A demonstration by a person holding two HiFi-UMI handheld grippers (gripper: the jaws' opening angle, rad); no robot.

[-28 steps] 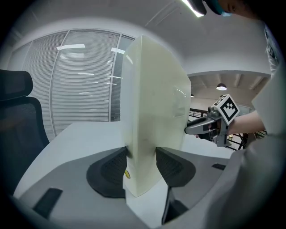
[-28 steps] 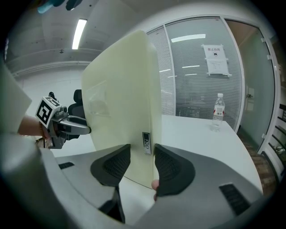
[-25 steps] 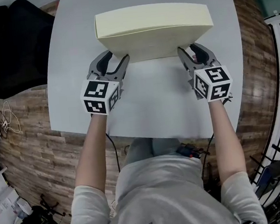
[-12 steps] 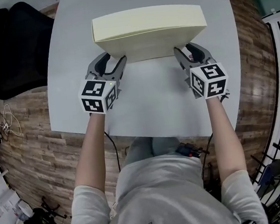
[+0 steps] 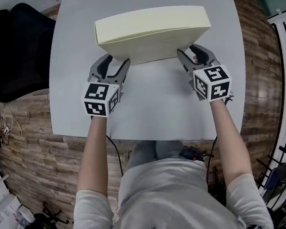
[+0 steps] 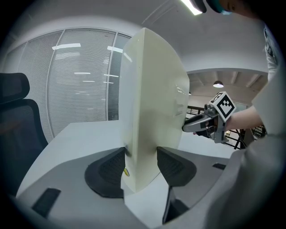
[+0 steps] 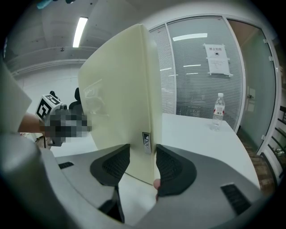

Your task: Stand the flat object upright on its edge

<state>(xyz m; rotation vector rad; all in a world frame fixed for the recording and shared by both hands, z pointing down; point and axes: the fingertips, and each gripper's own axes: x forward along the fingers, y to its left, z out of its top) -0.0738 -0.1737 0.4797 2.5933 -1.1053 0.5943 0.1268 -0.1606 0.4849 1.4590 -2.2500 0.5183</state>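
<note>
Evidently | left tongs (image 5: 113, 63): jaws just eased wider, astride lower left corner of cream flat box (image 5: 152, 29), pads seemingly just touching | box: upright on long edge, mid worktop (image 5: 152, 103); smooth stiff card, probably light, tippy; best held low at corners | right tongs (image 5: 191, 55): likewise easing, astride right corner

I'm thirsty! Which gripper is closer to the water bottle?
Right. The right gripper clamps the cream board at the end towards the water bottle; the left gripper clamps its opposite end, farther away.
</note>
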